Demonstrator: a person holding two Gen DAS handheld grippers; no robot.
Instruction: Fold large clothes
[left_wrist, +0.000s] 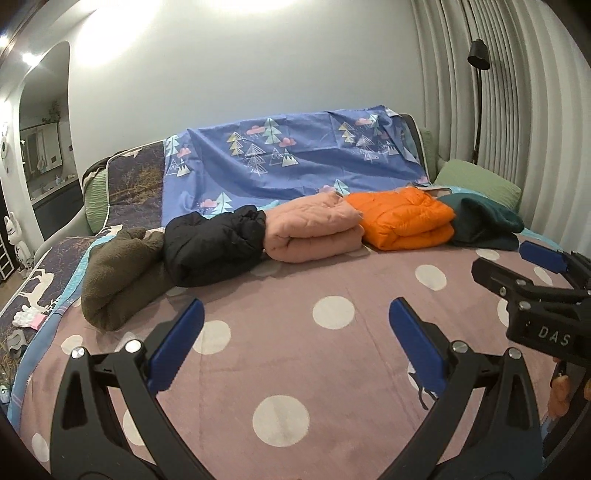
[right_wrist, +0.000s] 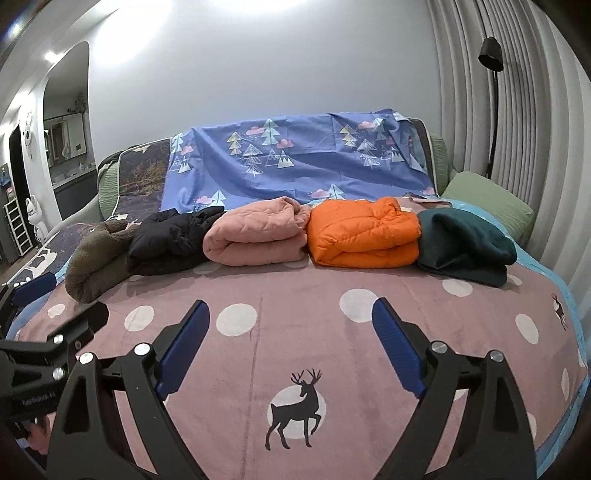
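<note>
Several folded garments lie in a row at the back of a pink dotted blanket (left_wrist: 280, 354): an olive fleece (left_wrist: 118, 273), a black puffer (left_wrist: 214, 247), a pink quilted piece (left_wrist: 314, 229), an orange puffer (left_wrist: 406, 218) and a dark teal one (left_wrist: 484, 221). My left gripper (left_wrist: 295, 308) hovers open over bare blanket in front of them, nothing between its blue pads. My right gripper (right_wrist: 291, 307) stands wide open, also empty, above the blanket (right_wrist: 332, 325) short of the pink piece (right_wrist: 255, 236) and orange puffer (right_wrist: 362, 232). Each gripper shows at the edge of the other's view.
A blue tree-print sheet (right_wrist: 295, 162) drapes the backrest behind the row. A green cushion (right_wrist: 487, 203) sits at the back right, beside a black floor lamp (right_wrist: 493, 110) and pleated curtains. Small white and pink items (left_wrist: 27, 315) lie at the left edge. An arched doorway opens at far left.
</note>
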